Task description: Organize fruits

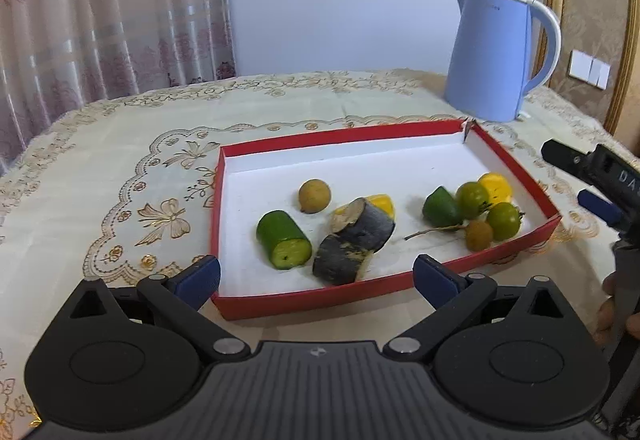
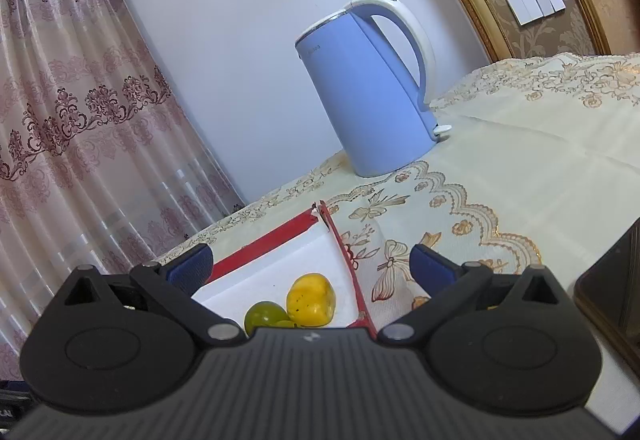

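Observation:
A red-walled white tray (image 1: 280, 302) holds the produce: a cut cucumber piece (image 1: 283, 240), a tan round fruit (image 1: 314, 195), two dark cut chunks (image 1: 354, 240) over a yellow piece (image 1: 385, 204), a green piece (image 1: 440, 207), green round fruits (image 1: 503, 220), a yellow fruit (image 1: 495, 187) and a small brown fruit (image 1: 478, 235) on a stem. My left gripper (image 1: 316, 276) is open and empty at the tray's near wall. My right gripper (image 2: 310, 266) is open and empty above the tray's right corner (image 2: 344, 252), over the yellow fruit (image 2: 311, 300) and a green fruit (image 2: 262, 316). It shows at the right edge of the left wrist view (image 1: 596, 183).
A light blue kettle (image 1: 496, 55) stands behind the tray's far right corner, also in the right wrist view (image 2: 380, 91). An embroidered cream tablecloth (image 1: 120, 159) covers the table. A dark object (image 2: 612, 280) lies at the right. Curtains hang on the left.

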